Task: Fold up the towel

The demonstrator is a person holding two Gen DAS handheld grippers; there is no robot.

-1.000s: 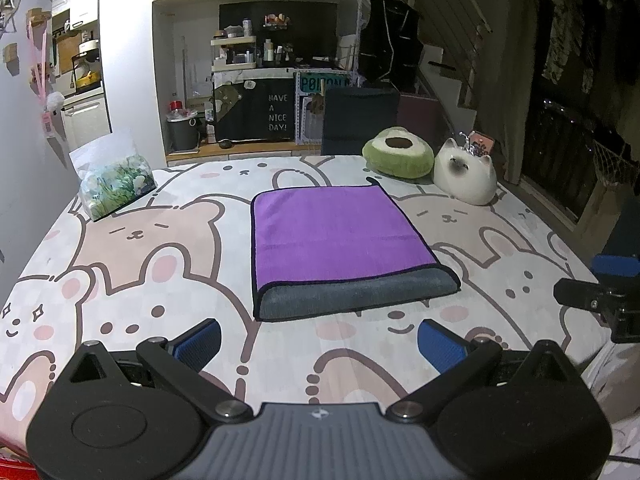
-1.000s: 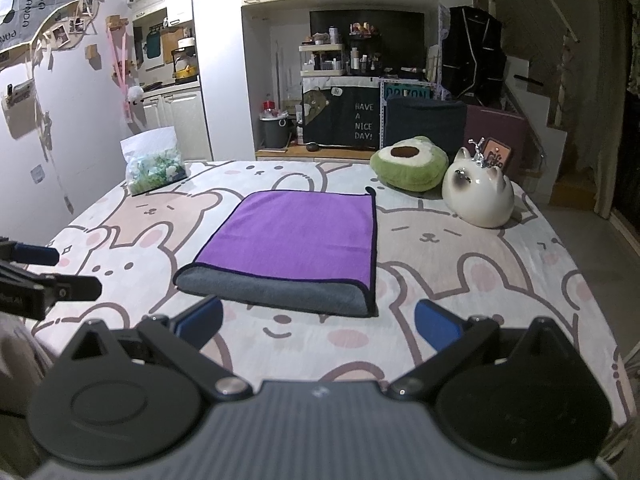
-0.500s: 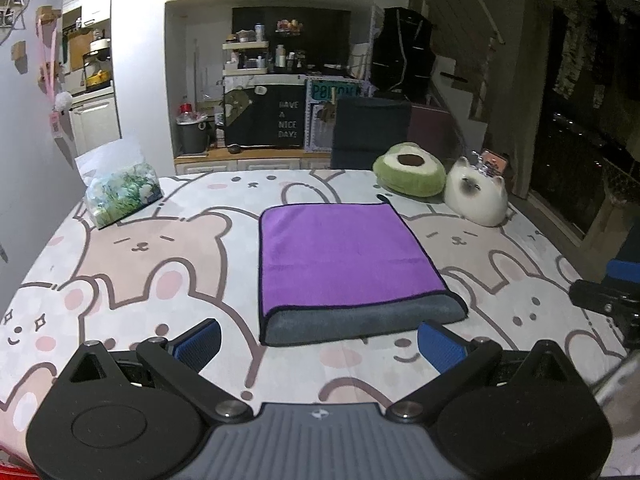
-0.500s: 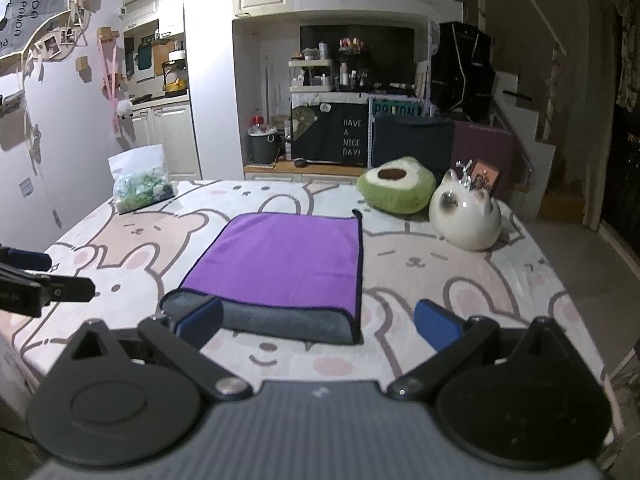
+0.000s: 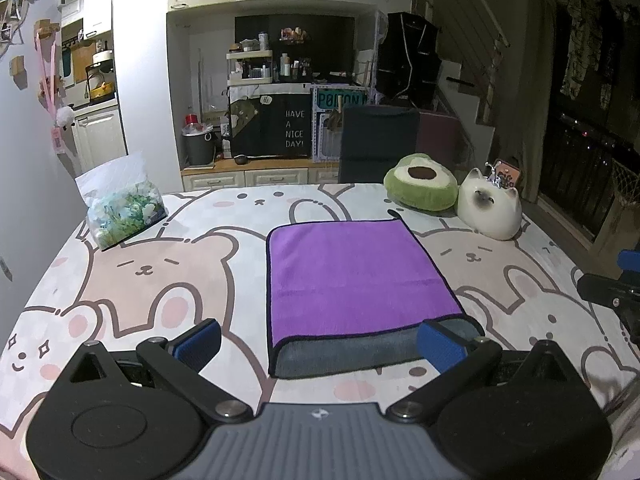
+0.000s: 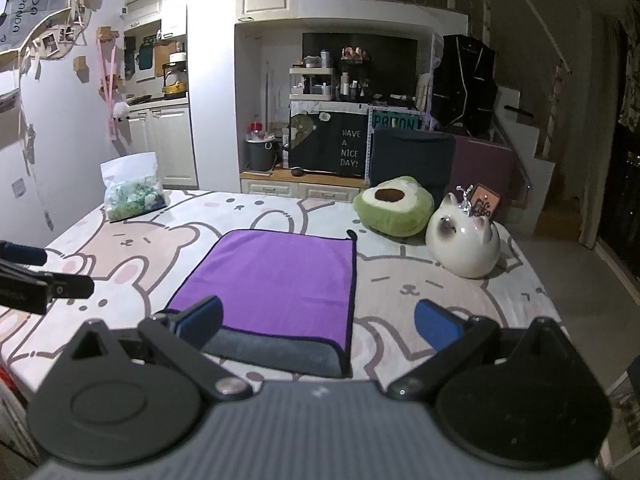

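A purple towel [image 5: 352, 276] with a grey underside lies folded flat on the bear-print table [image 5: 160, 264]; its grey fold edge faces me. It also shows in the right wrist view [image 6: 276, 276]. My left gripper [image 5: 320, 344] is open and empty, held just short of the towel's near edge. My right gripper [image 6: 318, 324] is open and empty, near the towel's near right corner. Each gripper shows at the edge of the other's view.
A bag of green and white bits [image 5: 120, 208] stands at the table's far left. An avocado plush [image 5: 420, 188] and a white cat figure [image 5: 490, 210] sit at the far right. A dark chair [image 5: 378, 144] stands behind the table.
Both grippers have dropped lower and drawn back toward the table's near edge, so the towel sits lower in view. The towel has not moved. Both stay open.
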